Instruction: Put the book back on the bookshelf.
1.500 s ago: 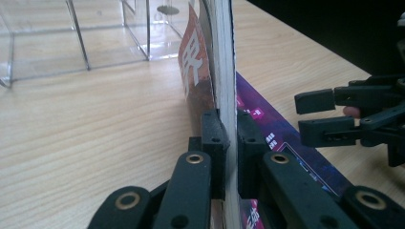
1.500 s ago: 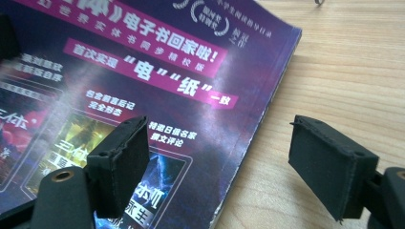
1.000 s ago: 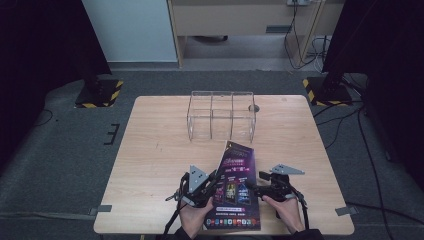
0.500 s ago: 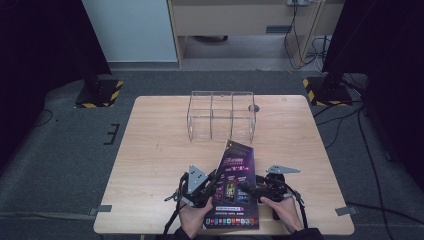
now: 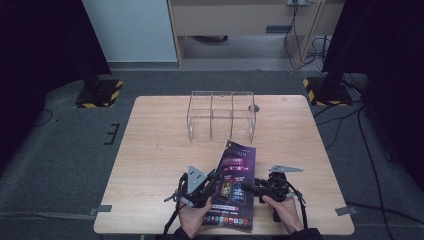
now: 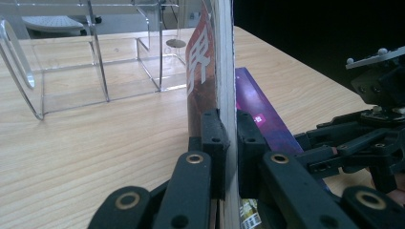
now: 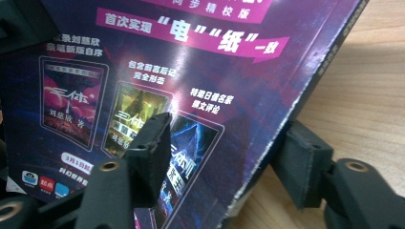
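Note:
A thin magazine point(image 5: 235, 185) with a purple cover stands tilted near the table's front edge, its left side raised. My left gripper point(image 5: 214, 181) is shut on that left edge; in the left gripper view both pads point(image 6: 213, 138) press on the magazine's upright edge point(image 6: 222, 71). My right gripper point(image 5: 250, 187) reaches in from the right. Its jaws have just been closing and straddle the magazine's right edge point(image 7: 215, 71): one finger point(image 7: 150, 143) lies over the cover, the other point(image 7: 301, 157) is beyond the edge. A gap remains, so my right gripper point(image 7: 227, 150) is open.
A clear acrylic organizer point(image 5: 221, 116) with open compartments stands at the back middle of the wooden table point(image 5: 160, 145), beyond the magazine; it is also in the left gripper view point(image 6: 95, 62). A small round hole point(image 5: 253, 108) is in the tabletop behind it.
The right gripper's jaws have come closer together around the magazine's right edge. The left gripper and the magazine have stayed where they were.

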### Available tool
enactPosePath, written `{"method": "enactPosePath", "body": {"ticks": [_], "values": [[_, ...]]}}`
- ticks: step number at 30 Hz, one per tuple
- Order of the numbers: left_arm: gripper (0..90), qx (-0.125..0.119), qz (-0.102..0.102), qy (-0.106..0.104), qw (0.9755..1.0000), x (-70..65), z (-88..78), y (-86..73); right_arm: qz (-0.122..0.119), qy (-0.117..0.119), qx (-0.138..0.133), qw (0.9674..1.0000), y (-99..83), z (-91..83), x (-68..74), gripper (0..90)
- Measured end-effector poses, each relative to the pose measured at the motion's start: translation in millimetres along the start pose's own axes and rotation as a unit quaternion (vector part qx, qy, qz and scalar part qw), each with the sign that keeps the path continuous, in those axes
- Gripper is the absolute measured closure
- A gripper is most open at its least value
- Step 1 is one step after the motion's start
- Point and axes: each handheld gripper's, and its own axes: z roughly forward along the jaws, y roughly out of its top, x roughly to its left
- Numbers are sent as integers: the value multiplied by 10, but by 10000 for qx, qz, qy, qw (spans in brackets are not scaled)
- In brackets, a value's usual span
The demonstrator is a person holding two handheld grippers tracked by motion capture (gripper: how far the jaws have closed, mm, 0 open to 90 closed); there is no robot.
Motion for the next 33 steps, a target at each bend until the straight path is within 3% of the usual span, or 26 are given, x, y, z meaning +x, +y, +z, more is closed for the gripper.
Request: {"method": "enactPosePath", "body": {"ticks": [5, 7, 15, 24, 29, 33], "values": [[847, 41, -8, 11, 10000, 4, 16, -20, 29, -163, 43, 9999, 0, -22, 17, 601], [847, 30, -23, -6, 10000, 4, 14, -19, 153, -138, 23, 9998, 7, -46, 14, 633], [847, 55, 6, 29, 10000, 6, 23, -25, 538, -55, 10, 9985, 19, -98, 21, 725], [846, 107, -29, 209, 9997, 69, 32, -35, 641, -100, -87, 9979, 28, -127, 66, 785], [842, 151, -72, 324, 9993, 117, 62, -67, 669, -77, -294, 9973, 65, -212, 97, 822], [824, 173, -153, 298, 9993, 151, 83, -87, 651, -23, -421, 9970, 108, -292, 110, 840]]}}
